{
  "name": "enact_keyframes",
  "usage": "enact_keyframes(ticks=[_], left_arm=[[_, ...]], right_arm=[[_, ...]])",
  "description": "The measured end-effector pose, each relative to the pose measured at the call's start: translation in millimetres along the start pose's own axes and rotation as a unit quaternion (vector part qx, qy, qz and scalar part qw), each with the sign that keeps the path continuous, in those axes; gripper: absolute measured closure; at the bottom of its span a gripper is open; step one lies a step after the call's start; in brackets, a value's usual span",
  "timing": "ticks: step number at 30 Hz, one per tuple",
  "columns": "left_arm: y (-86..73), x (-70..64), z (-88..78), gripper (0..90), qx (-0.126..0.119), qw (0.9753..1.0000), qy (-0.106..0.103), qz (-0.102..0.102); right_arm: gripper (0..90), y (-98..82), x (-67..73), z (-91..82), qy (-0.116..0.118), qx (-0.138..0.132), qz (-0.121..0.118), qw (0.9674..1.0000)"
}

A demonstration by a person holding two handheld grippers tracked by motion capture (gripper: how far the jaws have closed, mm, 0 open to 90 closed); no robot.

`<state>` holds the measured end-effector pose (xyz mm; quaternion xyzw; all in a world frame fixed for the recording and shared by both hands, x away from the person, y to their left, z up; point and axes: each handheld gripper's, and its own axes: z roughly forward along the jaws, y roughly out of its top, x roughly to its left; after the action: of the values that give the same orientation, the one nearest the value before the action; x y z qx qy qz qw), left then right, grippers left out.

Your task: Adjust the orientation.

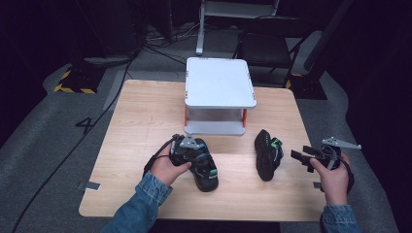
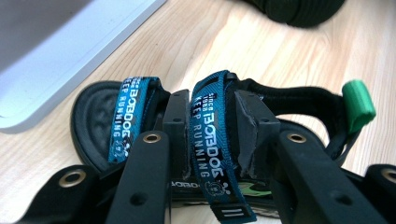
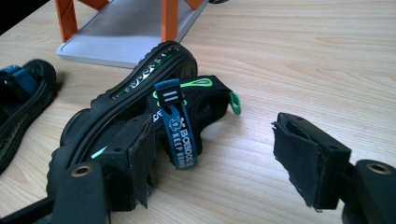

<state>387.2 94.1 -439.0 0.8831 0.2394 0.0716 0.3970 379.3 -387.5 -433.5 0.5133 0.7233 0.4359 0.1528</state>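
Note:
Two black sandals with blue straps and green tabs lie on the wooden table (image 1: 145, 121). The left sandal (image 1: 206, 171) lies flat, sole down. My left gripper (image 1: 197, 153) is on top of it; in the left gripper view the pads of my left gripper (image 2: 212, 109) press on either side of its blue instep strap (image 2: 210, 144). The right sandal (image 1: 267, 155) lies on its side, sole (image 3: 130, 88) towards the stand. My right gripper (image 1: 298, 156) hovers just right of it, open; my right gripper (image 3: 219, 135) has its left pad beside the hanging strap (image 3: 180, 135).
A white two-shelf stand with orange posts (image 1: 219, 82) sits at the table's far middle, close behind both sandals. A dark chair (image 1: 272, 43) and cables lie on the floor beyond. Bare tabletop spreads left of my left hand and along the near edge.

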Motion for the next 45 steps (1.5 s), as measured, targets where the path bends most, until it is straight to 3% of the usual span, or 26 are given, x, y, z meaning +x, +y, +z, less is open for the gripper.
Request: enact_keyframes(ticks=[3, 5, 7, 8, 9, 11, 12, 13, 14, 16, 17, 18, 19, 20, 21, 27, 34, 39, 42, 43, 44, 45], left_arm=[[-5.8, 8.4, -2.4, 67.7, -0.010, 0.9997, -0.023, 0.002], [-7.2, 8.2, -0.3, 66.9, -0.018, 0.9995, -0.024, -0.002], [-4.5, 3.1, 0.7, 55.5, -0.041, 0.9987, -0.019, -0.022], [-4.5, 3.1, 0.7, 47.3, -0.041, 0.9987, -0.019, -0.022], [0.3, -1.8, -4.8, 44.0, -0.061, 0.9978, -0.011, -0.025], [3.2, -5.6, -8.8, 44.1, -0.068, 0.9974, -0.011, -0.022], [9.8, -16.7, -16.9, 46.2, -0.076, 0.9966, -0.027, -0.018], [9.8, -16.7, -16.9, 47.8, -0.076, 0.9966, -0.027, -0.018], [15.8, -29.8, -20.4, 49.4, -0.076, 0.9953, -0.058, -0.013], [18.1, -35.3, -20.2, 54.7, -0.065, 0.9954, -0.069, -0.011], [19.7, -43.1, -17.0, 58.1, -0.036, 0.9968, -0.072, -0.002], [19.7, -43.1, -17.0, 61.8, -0.036, 0.9968, -0.072, -0.002], [18.3, -46.7, -12.5, 66.6, -0.010, 0.9978, -0.065, 0.008], [18.3, -46.7, -12.5, 71.4, -0.010, 0.9978, -0.065, 0.008], [15.6, -46.5, -10.4, 79.5, 0.010, 0.9976, -0.069, 0.003], [12.7, -47.2, -17.0, 86.5, 0.019, 0.9972, -0.072, -0.005], [4.7, -42.0, -38.1, 86.8, 0.039, 0.9975, -0.057, -0.013], [-0.6, -42.1, -33.3, 84.1, 0.035, 0.9959, -0.080, -0.025], [-0.7, -41.6, -33.6, 73.3, 0.033, 0.9955, -0.084, -0.029], [-1.4, -40.0, -34.2, 65.4, 0.012, 0.9962, -0.081, -0.030], [-1.4, -40.0, -34.2, 61.8, 0.012, 0.9962, -0.081, -0.030], [-1.4, -37.4, -37.6, 58.3, 0.001, 0.9961, -0.076, -0.045]], right_arm=[[30.1, 0.9, 2.7, 5.0, 0.005, 0.005, -0.004, 1.0000], [30.1, 1.4, 3.7, 6.9, 0.007, 0.007, -0.005, 0.9999], [30.1, 2.3, 4.2, 7.7, 0.008, 0.006, -0.008, 0.9999], [30.1, 2.3, 4.2, 7.7, 0.008, 0.006, -0.008, 0.9999], [30.1, 2.9, 4.1, 7.5, 0.007, 0.005, -0.008, 0.9999], [30.1, 3.0, 4.1, 7.0, 0.007, 0.005, -0.005, 1.0000], [30.2, 3.6, 3.5, 6.6, 0.006, 0.003, -0.004, 1.0000], [30.1, 4.0, 3.1, 7.0, 0.006, 0.002, -0.005, 1.0000], [30.1, 4.4, 3.1, 7.4, 0.006, 0.002, -0.006, 1.0000], [30.1, 5.1, 4.2, 9.0, 0.008, 0.005, -0.005, 0.9999], [30.1, 5.5, 5.0, 9.9, 0.010, 0.006, -0.006, 0.9999], [30.1, 5.5, 5.0, 9.9, 0.010, 0.006, -0.006, 0.9999], [30.1, 6.3, 6.8, 11.6, 0.014, 0.007, -0.008, 0.9999], [30.1, 6.3, 6.8, 11.6, 0.014, 0.007, -0.008, 0.9999], [30.1, 7.4, 7.4, 12.1, 0.015, 0.006, -0.011, 0.9998], [30.1, 10.2, 6.4, 12.8, 0.016, 0.001, -0.010, 0.9998], [30.2, 13.8, 9.8, 17.9, 0.022, 0.003, -0.012, 0.9997], [30.1, 15.7, 13.1, 22.9, 0.027, 0.007, -0.019, 0.9994], [30.1, 16.0, 13.5, 23.1, 0.029, 0.007, -0.020, 0.9994], [30.2, 15.9, 12.5, 22.3, 0.027, 0.006, -0.018, 0.9995], [30.1, 15.9, 11.9, 21.7, 0.027, 0.006, -0.017, 0.9995], [30.1, 16.0, 11.4, 21.1, 0.026, 0.004, -0.017, 0.9995]])
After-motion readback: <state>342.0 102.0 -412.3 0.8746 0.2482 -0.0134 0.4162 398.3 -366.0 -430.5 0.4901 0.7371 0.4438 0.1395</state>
